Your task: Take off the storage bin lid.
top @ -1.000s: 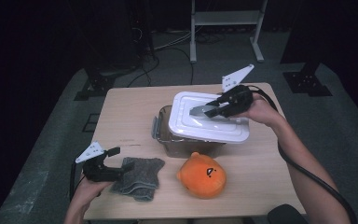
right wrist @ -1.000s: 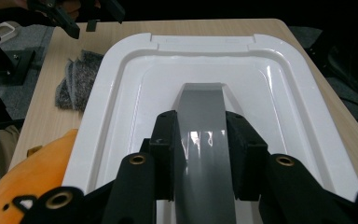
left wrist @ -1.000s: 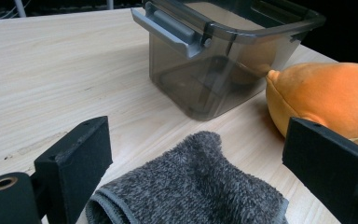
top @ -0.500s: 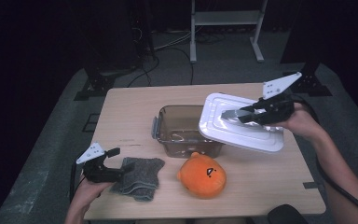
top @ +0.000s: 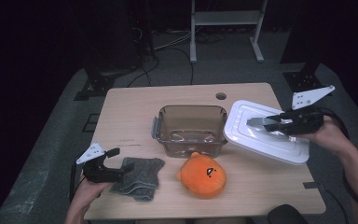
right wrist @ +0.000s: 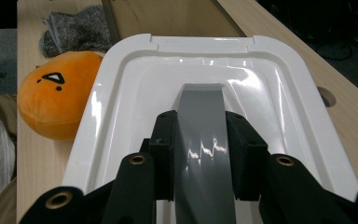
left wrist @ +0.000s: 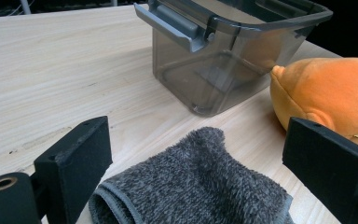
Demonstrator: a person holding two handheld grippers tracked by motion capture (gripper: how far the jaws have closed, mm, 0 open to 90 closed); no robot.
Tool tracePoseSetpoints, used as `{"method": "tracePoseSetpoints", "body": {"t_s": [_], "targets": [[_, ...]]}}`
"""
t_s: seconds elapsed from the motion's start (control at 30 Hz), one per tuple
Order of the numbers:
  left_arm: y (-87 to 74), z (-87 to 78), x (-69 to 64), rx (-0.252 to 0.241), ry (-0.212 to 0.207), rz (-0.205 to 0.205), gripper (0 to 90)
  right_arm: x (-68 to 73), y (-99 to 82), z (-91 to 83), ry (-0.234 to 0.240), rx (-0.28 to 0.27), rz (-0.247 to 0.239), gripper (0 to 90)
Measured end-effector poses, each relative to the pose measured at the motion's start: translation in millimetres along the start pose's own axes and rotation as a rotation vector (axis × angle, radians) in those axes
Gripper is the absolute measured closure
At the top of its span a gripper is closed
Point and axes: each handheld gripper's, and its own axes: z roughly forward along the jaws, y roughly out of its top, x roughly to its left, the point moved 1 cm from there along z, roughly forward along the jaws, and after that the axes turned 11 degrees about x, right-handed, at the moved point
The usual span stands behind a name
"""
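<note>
Right claw (top: 266, 122) clamps the white lid's (top: 265, 133) grey handle (right wrist: 200, 135), having carried it off the container (top: 191, 128), now uncovered, to the surface's (top: 130, 112) right edge. Left claw (top: 114, 163) gapes over the grey cloth (top: 137, 177).

Right hand-held gripper (top: 266, 123) clamped, left hand-held gripper (top: 117, 164) jaws apart

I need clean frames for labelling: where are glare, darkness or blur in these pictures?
Right gripper view: bright glare streaks on the white lid and its grey handle. High view: the room around the table is nearly black, while the tabletop is evenly lit. Left gripper view: the grey cloth is sharp, its nearest edge slightly soft.
</note>
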Motion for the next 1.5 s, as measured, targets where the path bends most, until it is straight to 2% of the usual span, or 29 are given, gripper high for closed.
{"method": "tracePoseSetpoints", "body": {"t_s": [0.3, 0.6, 1.13, 1.5], "targets": [[-0.1, 0.1, -0.1, 0.002, 0.000, 0.002, 7.2, -1.6, -31.3, -6.2, -0.010, 0.000, 0.049, 65.4], [0.0, 0.1, -0.5, -0.002, 0.000, 0.005, 7.2, -2.0, -57.9, 1.2, -0.005, 0.015, 0.090, 65.4], [-0.3, 1.4, -1.1, 0.007, -0.002, 0.007, 7.2, 0.1, -96.1, 36.2, 0.036, 0.025, 0.153, 65.4], [-0.2, -0.5, -0.5, 0.000, 0.003, 0.010, 7.2, 4.2, -113.0, 63.2, 0.065, 0.008, 0.186, 65.3]]}}
